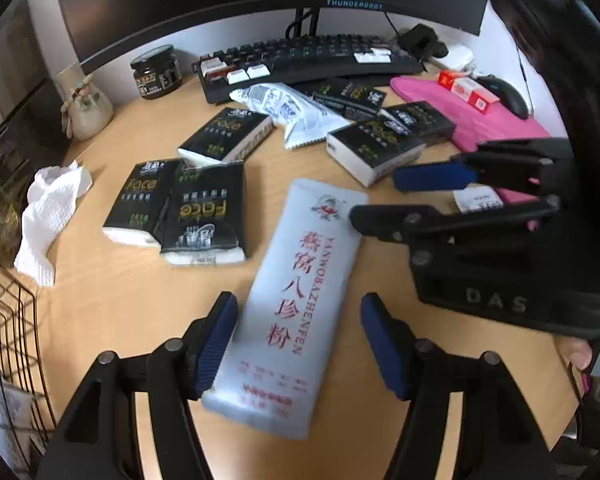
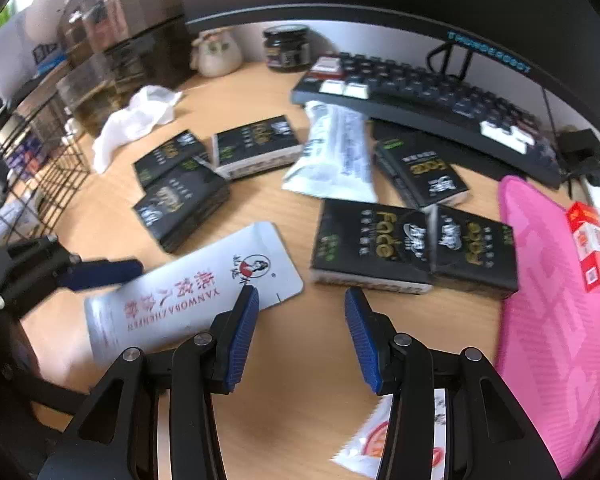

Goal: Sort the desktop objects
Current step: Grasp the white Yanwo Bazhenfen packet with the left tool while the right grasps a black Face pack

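A long white sachet [image 1: 296, 300] with red lettering lies flat on the wooden desk [image 1: 112, 304]. My left gripper [image 1: 300, 344] is open and straddles its near end. The left pad sits at the sachet's edge and the right pad stands clear of it. My right gripper [image 1: 376, 198] hovers just right of the sachet's far end. In the right wrist view my right gripper [image 2: 300, 320] is open over bare desk, with the sachet [image 2: 188, 296] to its left. One blue finger [image 2: 100, 272] of the left gripper reaches in beside the sachet. Several black tissue packs [image 1: 204, 216] lie scattered around.
A keyboard [image 1: 300, 60] and monitor stand at the back, with a dark jar [image 1: 156, 72] and a ceramic figure [image 1: 86, 108]. A blue-white snack packet [image 1: 288, 108] lies mid-desk. A pink cloth [image 2: 560, 300] bears a red box [image 2: 592, 248]. A crumpled tissue [image 1: 48, 216] and wire basket [image 1: 8, 320] are on the left.
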A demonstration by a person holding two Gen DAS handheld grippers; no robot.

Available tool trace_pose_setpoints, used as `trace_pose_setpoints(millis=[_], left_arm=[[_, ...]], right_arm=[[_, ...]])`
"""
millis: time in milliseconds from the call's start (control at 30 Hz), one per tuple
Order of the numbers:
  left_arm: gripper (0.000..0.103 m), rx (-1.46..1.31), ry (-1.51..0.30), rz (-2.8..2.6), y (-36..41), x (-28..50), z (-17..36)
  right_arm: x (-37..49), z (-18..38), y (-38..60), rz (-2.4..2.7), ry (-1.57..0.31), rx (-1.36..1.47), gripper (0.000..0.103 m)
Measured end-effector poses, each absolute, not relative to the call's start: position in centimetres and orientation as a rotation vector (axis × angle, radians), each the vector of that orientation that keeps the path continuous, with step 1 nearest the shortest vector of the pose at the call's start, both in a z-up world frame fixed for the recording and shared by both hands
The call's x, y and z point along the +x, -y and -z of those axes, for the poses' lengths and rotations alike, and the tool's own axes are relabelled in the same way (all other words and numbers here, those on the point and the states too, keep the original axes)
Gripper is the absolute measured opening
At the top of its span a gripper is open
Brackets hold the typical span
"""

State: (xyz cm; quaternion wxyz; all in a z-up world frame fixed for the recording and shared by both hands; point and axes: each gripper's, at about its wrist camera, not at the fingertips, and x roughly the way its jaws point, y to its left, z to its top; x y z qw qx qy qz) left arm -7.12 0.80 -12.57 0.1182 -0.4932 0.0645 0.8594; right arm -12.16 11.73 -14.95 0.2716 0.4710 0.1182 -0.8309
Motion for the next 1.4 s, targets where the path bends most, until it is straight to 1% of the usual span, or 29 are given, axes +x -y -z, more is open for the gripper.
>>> trace_pose_setpoints(millis=[200, 367, 400, 433, 467, 667, 867, 933, 1067, 1133, 1333, 1400], left_arm=[[0.069, -1.432, -0.162, -2.521, 0.0, -6.4, 12.0], [0.068, -1.425, -0.180, -2.516, -0.8, -7.0, 12.7], [0.065, -1.420, -0.183, -2.514, -0.9, -7.0, 12.7], [0.055, -1.415, -0.187, -2.513, -1.0, -7.1, 12.6], [0.052, -1.415, -0.186, -2.509, -1.0, -7.1, 12.6], [0.047, -1.425, -0.172, -2.519, -0.4, -7.4, 12.3], [0.046, -1.413, -0.149, -2.566, 1.0, -7.2, 11.3], [0.046, -1.403, -0.143, -2.572, 1.2, -7.0, 11.0], [0.046, -1.393, -0.135, -2.572, 1.5, -6.8, 10.6], [0.046, -1.393, -0.133, -2.572, 1.6, -6.8, 10.5], [0.046, -1.388, -0.125, -2.578, 1.8, -6.7, 10.3], [0.046, -1.387, -0.121, -2.578, 1.8, -6.6, 10.2]], right_arm=[[-11.2, 14.6, -11.5, 2.196, -0.295, 1.255, 0.046], [-11.7, 13.5, -13.5, 2.262, -0.255, 1.243, 0.046], [-11.9, 13.2, -14.2, 2.278, -0.240, 1.243, 0.046], [-12.1, 13.1, -14.8, 2.292, -0.227, 1.243, 0.046], [-12.3, 12.9, -15.3, 2.305, -0.215, 1.245, 0.046], [-14.0, 13.2, -17.1, 2.333, -0.144, 1.270, 0.050], [-14.4, 14.8, -14.9, 2.298, -0.197, 1.277, 0.050], [-14.8, 15.1, -14.4, 2.303, -0.207, 1.275, 0.057], [-15.9, 15.2, -13.6, 2.328, -0.205, 1.266, 0.064], [-16.5, 15.4, -13.1, 2.334, -0.216, 1.271, 0.070], [-17.5, 15.7, -11.6, 2.348, -0.233, 1.274, 0.075], [-17.7, 15.7, -11.1, 2.354, -0.249, 1.274, 0.075]])
